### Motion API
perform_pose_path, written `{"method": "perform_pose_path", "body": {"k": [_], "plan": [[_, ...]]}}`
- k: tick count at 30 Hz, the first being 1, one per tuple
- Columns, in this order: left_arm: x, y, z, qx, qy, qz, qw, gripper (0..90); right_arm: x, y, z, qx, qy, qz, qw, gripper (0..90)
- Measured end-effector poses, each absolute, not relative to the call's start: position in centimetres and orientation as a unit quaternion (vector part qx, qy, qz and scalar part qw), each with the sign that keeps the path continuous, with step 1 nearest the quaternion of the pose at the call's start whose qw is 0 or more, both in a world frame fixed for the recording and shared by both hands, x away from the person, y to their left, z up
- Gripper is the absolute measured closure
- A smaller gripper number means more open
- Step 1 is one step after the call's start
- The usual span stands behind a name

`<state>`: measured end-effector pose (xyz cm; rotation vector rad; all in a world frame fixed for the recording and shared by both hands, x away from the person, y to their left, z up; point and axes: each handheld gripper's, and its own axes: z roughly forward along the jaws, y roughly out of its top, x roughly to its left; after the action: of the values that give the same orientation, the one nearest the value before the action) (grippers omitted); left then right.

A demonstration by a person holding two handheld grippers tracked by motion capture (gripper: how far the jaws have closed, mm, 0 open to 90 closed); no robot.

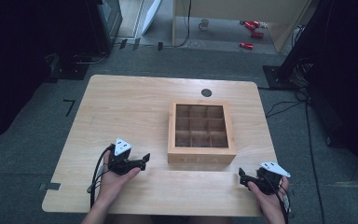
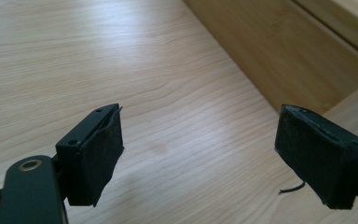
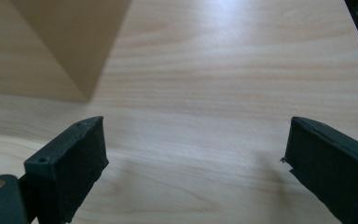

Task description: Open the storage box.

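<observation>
My left tongs (image 1: 145, 158) gaping, empty, nearer wooden box (image 1: 201, 158), which sits just right of them. My right tongs (image 1: 241, 174) gaping, empty, below box corner on tabletop (image 1: 121, 102).

A light wooden bench (image 1: 121, 107) with rounded corners stands on grey carpet (image 1: 23, 140) in a dimly lit room, its far edge marked by a round dark grommet (image 1: 206, 92). Beyond it, a pale wooden furniture panel (image 1: 233, 11) rises above a lighter floor where red objects (image 1: 251, 32) lie scattered. Black cables (image 1: 284, 108) trail across the carpet at right; dark equipment (image 1: 100, 23) stands at far left.
</observation>
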<state>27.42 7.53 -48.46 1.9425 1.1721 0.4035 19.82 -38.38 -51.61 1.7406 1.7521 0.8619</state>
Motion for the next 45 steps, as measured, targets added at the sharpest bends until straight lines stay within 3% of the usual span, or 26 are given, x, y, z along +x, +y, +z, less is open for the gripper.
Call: {"method": "perform_pose_path", "body": {"k": [14, 24, 36, 45], "plan": [[26.8, 4.4, -47.3, 0.786, 0.424, 0.119, 0.435, 24.3, 20.5, -35.0, -48.6, 0.601, 0.645, 0.407, 0.24, 19.5], [26.8, 2.1, -47.8, 0.8, 0.387, 0.081, 0.451, 39.5, 21.8, -33.9, -46.1, 0.574, 0.649, 0.447, 0.221, 30.1], [26.8, 1.4, -48.0, 0.812, 0.372, 0.071, 0.445, 60.5, 22.0, -33.6, -47.4, 0.571, 0.655, 0.453, 0.199, 40.3], [27.1, 1.0, -48.3, 0.812, 0.381, 0.065, 0.437, 70.6, 21.5, -33.7, -47.9, 0.562, 0.662, 0.446, 0.216, 45.1]]}}
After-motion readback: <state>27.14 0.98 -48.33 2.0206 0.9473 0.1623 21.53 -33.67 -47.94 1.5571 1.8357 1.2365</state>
